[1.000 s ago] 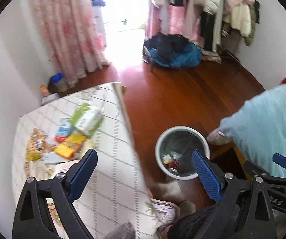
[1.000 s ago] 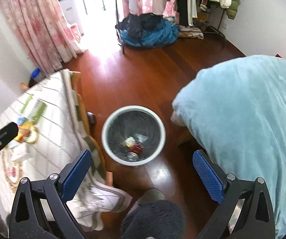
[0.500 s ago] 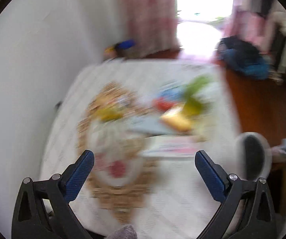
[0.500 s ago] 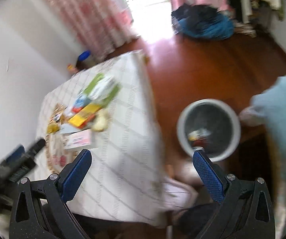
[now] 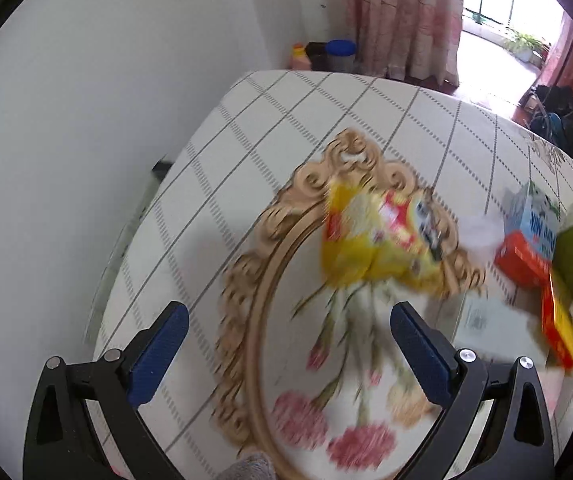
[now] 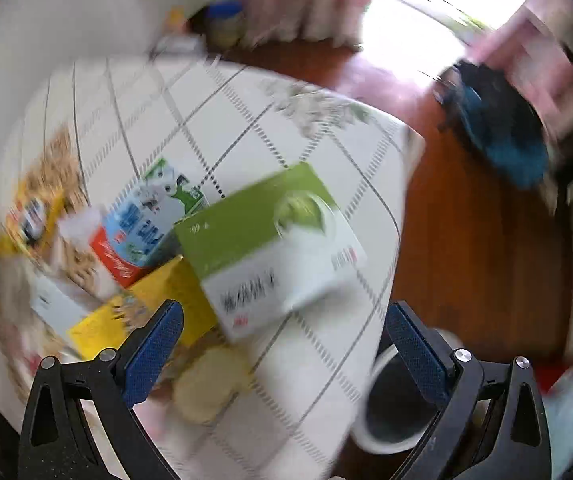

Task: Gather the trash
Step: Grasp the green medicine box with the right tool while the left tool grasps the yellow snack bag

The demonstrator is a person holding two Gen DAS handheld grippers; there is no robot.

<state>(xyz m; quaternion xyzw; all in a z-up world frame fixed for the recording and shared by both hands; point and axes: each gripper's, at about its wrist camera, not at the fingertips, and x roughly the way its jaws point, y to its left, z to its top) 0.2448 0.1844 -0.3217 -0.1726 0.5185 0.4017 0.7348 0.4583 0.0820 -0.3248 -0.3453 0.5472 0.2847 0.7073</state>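
While both pairs of fingers stand wide apart and hold nothing, the trash lies clustered toward the desk [image 5: 286,120] edge nearest the waste bin [image 6: 370,432] on the floor. The yellow snack bag [image 5: 378,240], ahead of the left gripper [image 5: 288,344], looks light, crinkly and slippery; pinching a crumpled edge should suit it. The green and white box [image 6: 274,248], ahead of the right gripper [image 6: 284,338], seems stiff, probably empty cardboard, though blur hides detail; grip across its thin sides.

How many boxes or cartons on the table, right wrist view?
4, blur may hide more: green-and-white box nearest the right gripper, blue-and-white carton behind it, red box at that carton's left, yellow box under the green one's near corner.
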